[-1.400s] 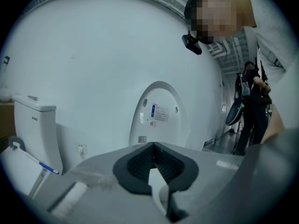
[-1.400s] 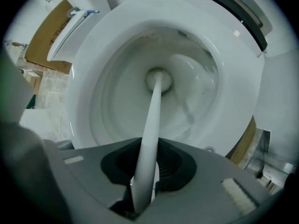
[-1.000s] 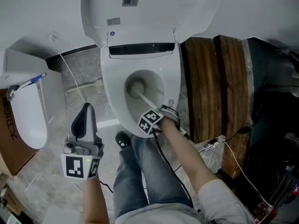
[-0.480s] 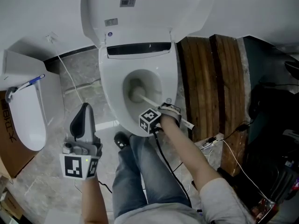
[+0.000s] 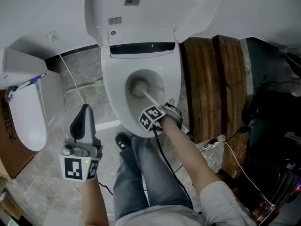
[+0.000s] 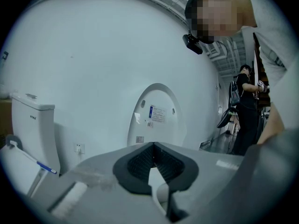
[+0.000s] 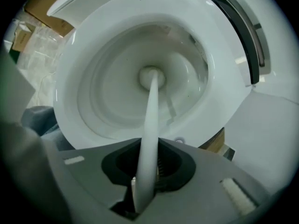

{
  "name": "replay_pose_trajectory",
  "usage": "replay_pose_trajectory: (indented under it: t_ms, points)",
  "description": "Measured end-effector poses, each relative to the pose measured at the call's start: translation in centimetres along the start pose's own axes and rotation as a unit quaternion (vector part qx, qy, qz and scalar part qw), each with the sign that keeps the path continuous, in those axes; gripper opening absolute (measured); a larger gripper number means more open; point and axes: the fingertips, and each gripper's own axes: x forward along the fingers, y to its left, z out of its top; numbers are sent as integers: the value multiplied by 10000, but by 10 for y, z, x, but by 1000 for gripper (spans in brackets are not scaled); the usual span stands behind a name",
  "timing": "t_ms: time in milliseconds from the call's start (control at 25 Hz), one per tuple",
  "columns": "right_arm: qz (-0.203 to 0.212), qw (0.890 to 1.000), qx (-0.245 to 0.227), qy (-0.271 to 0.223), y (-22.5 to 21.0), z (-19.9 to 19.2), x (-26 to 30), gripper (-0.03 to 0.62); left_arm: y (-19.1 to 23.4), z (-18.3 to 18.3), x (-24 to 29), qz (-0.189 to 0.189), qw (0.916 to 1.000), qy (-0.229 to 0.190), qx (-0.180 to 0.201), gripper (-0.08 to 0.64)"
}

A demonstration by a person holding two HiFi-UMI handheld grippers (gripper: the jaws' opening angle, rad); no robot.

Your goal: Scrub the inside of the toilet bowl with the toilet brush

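Note:
The white toilet [image 5: 110, 91] stands open, lid [image 5: 150, 6] tipped back against the wall. My right gripper [image 5: 157, 116] hovers over the bowl's front rim, shut on the white toilet brush handle [image 7: 150, 125]. The brush head [image 5: 138, 87] rests deep in the bowl [image 7: 117, 92], near the drain. My left gripper [image 5: 84, 126] hangs to the left of the toilet over the floor, pointing away from me. Its jaws are shut with nothing between them [image 6: 154, 164]; the raised lid [image 6: 156, 113] shows beyond them.
A second white toilet [image 5: 26, 112] with a blue-tipped tool on it stands at the far left. Wooden boards [image 5: 218, 84] lean right of the bowl, with cables [image 5: 235, 149] on the floor beside them. My legs [image 5: 150, 178] are right at the bowl's front. Another person [image 6: 245, 106] stands far off.
The brush head has shifted slightly within the bowl, back toward the middle, and my right gripper moved with it. The left gripper has stayed put.

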Motion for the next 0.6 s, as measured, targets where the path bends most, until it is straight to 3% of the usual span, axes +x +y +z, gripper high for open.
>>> replay_pose_trajectory:
  t_ms: [200,400,600]
  points:
    - [-558,9978,-359,-62,-18,17,-3,64,6,-3,-1,92,9999,38,-14,2]
    - [-1305,9865,-985,23,-44,34,-8,64,15,-6,1,202,9998,61,-38,2]
    - [-1534,9799,-1206,413,-59,29,-4,63,19,-6,4,269,9996,58,-73,2]
